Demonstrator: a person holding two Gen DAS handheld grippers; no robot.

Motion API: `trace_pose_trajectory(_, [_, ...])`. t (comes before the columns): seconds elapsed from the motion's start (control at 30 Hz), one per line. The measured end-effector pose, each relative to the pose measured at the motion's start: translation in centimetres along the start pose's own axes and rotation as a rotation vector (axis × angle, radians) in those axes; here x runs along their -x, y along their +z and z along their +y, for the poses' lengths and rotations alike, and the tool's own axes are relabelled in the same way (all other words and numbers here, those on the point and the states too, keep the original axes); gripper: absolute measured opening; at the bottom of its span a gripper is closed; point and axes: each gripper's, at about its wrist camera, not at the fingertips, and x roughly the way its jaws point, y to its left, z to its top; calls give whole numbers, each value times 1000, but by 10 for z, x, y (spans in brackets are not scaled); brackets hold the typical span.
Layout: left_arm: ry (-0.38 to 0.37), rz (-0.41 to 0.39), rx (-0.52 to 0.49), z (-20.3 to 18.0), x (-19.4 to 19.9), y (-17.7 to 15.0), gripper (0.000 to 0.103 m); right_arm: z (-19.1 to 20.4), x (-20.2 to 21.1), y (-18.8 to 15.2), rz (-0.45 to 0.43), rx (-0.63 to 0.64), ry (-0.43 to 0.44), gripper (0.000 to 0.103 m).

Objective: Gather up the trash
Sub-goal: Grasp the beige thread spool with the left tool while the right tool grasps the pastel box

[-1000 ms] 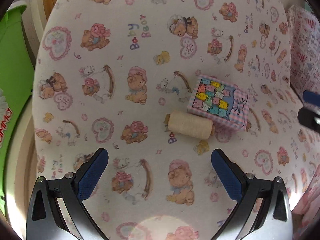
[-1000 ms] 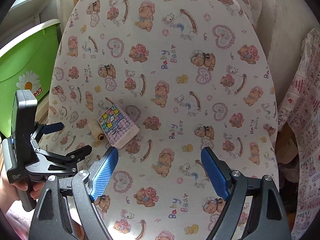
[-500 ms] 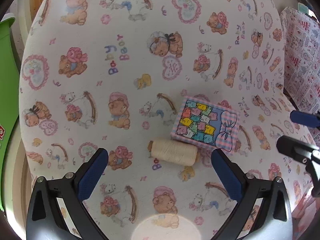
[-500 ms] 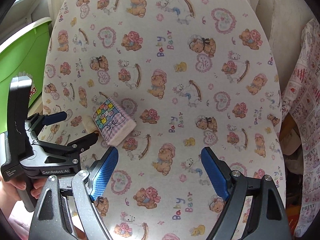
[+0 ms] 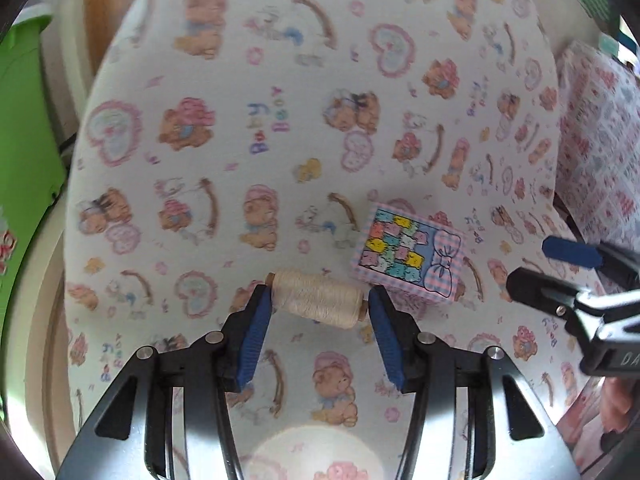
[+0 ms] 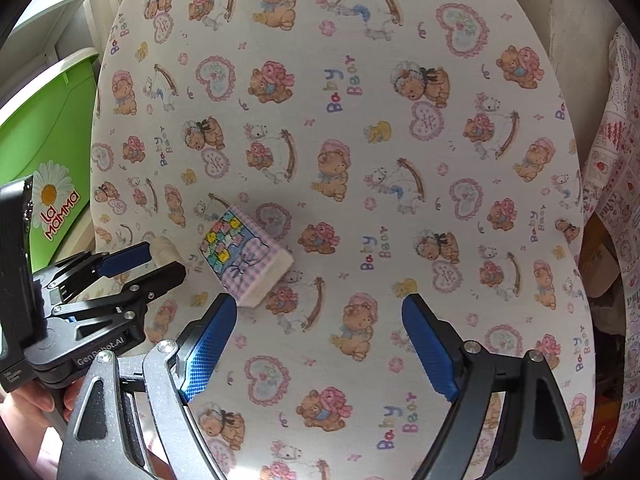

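A cream thread spool [image 5: 316, 298] lies on its side on a teddy-bear print cloth [image 5: 280, 80]. My left gripper [image 5: 318, 302] is closing on it, its blue pads touching the spool's two ends. A small pink gingham box [image 5: 408, 258] with pastel bears sits just behind the spool to the right. In the right wrist view, the box [image 6: 244, 256] lies just ahead of my right gripper's left finger. My right gripper [image 6: 320, 304] hangs open over bare cloth with nothing between its fingers. The left gripper [image 6: 148, 264] is at the left there, with the spool [image 6: 164, 250] partly hidden by it.
A green plastic bin [image 6: 44, 132] with a daisy logo stands left of the cloth-covered surface. A second printed cloth [image 6: 616, 200] hangs at the right edge. A hand [image 6: 32, 404] holds the left gripper's handle at the lower left.
My left gripper has come up to the spool and its jaws have narrowed from wide open to the spool's ends. The right gripper has edged closer to the pink box, still open.
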Motion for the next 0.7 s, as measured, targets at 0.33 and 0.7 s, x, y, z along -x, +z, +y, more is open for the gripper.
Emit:
trace_pose_trajectory(0.33, [37,80,98,22,33,-15,49,32,-28,9,57,93,59,86])
trace_pose_trajectory(0.7, [29,84,136,29,44,-19,49,74,-54,9,46,393,23,84])
